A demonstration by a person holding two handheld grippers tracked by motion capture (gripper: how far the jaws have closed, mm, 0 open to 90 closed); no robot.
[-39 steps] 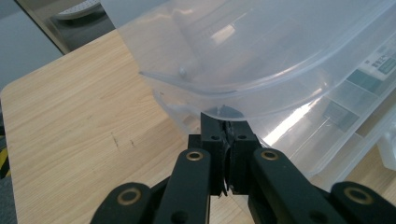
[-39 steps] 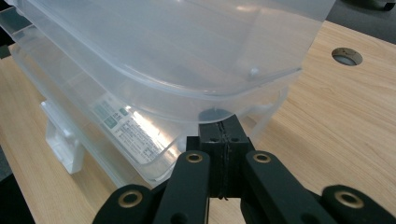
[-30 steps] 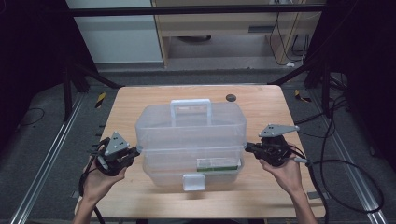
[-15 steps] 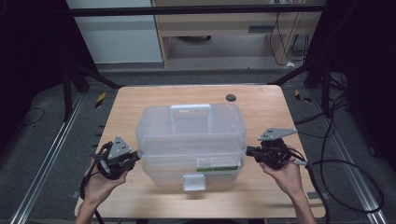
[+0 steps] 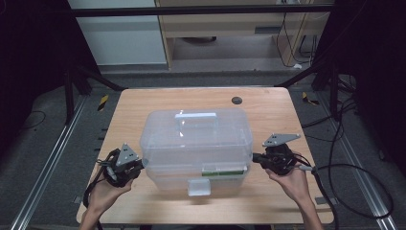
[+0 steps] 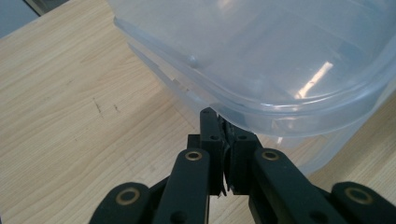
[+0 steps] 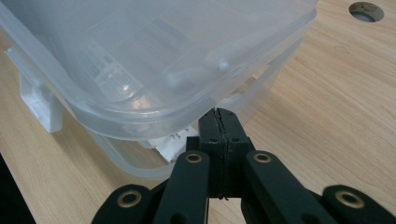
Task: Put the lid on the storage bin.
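A clear plastic storage box (image 5: 196,139) with a handle on its lid and a white front latch (image 5: 198,188) stands in the middle of the wooden table (image 5: 139,110). My left gripper (image 5: 140,165) is shut, its tips against the box's left side. In the left gripper view the shut left gripper (image 6: 223,122) sits just under the lid's rim (image 6: 289,109). My right gripper (image 5: 254,158) is shut at the box's right side. Close up, the right gripper (image 7: 219,112) touches the underside of the lid rim (image 7: 154,119). Nothing shows between either pair of jaws.
A dark round hole (image 5: 236,100) lies in the table behind the box, also in the right gripper view (image 7: 365,10). A green-striped label (image 5: 222,171) shows on the box's front. Cables (image 5: 344,191) trail off the right edge. Bare wood surrounds the box.
Both grippers have slid a little toward the person along the box's sides, staying shut. The box has hardly moved.
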